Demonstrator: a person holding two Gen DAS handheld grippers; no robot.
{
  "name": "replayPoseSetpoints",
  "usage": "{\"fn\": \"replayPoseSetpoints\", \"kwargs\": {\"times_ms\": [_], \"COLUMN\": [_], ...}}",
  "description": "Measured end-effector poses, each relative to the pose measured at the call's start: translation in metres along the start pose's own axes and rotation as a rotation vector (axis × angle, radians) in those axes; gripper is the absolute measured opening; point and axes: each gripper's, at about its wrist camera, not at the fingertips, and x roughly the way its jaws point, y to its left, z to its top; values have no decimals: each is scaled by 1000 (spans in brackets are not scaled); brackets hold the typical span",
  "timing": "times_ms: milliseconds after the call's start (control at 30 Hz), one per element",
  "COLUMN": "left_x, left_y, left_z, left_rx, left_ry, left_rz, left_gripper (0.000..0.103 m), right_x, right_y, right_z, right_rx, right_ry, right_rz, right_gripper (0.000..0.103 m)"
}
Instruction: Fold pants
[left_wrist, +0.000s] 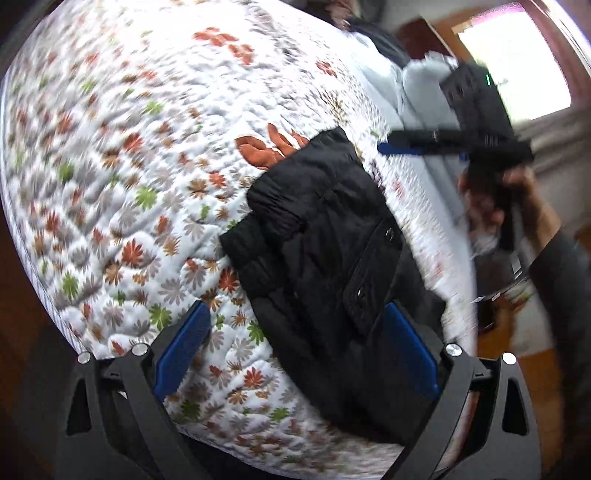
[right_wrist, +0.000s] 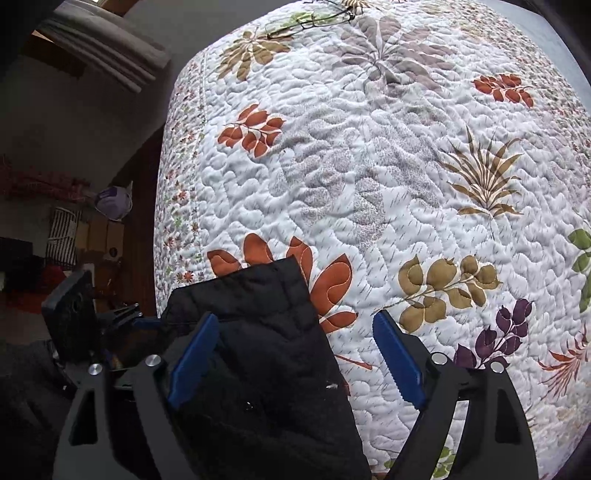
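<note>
Black quilted pants (left_wrist: 325, 254) lie folded into a compact stack on a white leaf-patterned quilt (left_wrist: 129, 155), with a buttoned pocket flap on top. My left gripper (left_wrist: 295, 350) is open above the stack's near end, touching nothing. My right gripper (right_wrist: 295, 354) is open too, its left finger over the pants (right_wrist: 266, 350) and its right finger over bare quilt (right_wrist: 369, 166). The right gripper also shows in the left wrist view (left_wrist: 424, 146), held by a hand beyond the pants. The left gripper shows at the left of the right wrist view (right_wrist: 110, 317).
A pair of glasses (right_wrist: 314, 20) lies on the quilt's far side. The bed's edge drops to a wooden frame and floor clutter (right_wrist: 66, 240) on the left. White pillows (left_wrist: 417, 96) and a bright window (left_wrist: 517, 66) are beyond the bed.
</note>
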Motion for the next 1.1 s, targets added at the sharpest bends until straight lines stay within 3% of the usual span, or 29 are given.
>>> {"fn": "replayPoseSetpoints", "kwargs": {"times_ms": [100, 433, 800, 1033, 1067, 1100], "left_x": [-4, 6, 16, 20, 19, 18], "left_y": [17, 16, 10, 9, 9, 10], "left_z": [5, 8, 4, 1, 1, 1], "left_rx": [-123, -200, -265, -277, -278, -273], "left_ry": [-6, 49, 46, 41, 36, 31], "left_rz": [-95, -179, -228, -212, -214, -211], "left_gripper": [95, 96, 93, 93, 91, 78], "right_x": [5, 14, 34, 58, 60, 61], "right_y": [1, -4, -19, -25, -25, -25], "right_z": [3, 2, 0, 7, 8, 9], "right_rx": [-3, 10, 18, 8, 3, 2], "right_ry": [18, 52, 162, 211, 216, 220], "right_rz": [8, 59, 180, 285, 298, 316], "right_gripper": [87, 90, 90, 91, 91, 91]}}
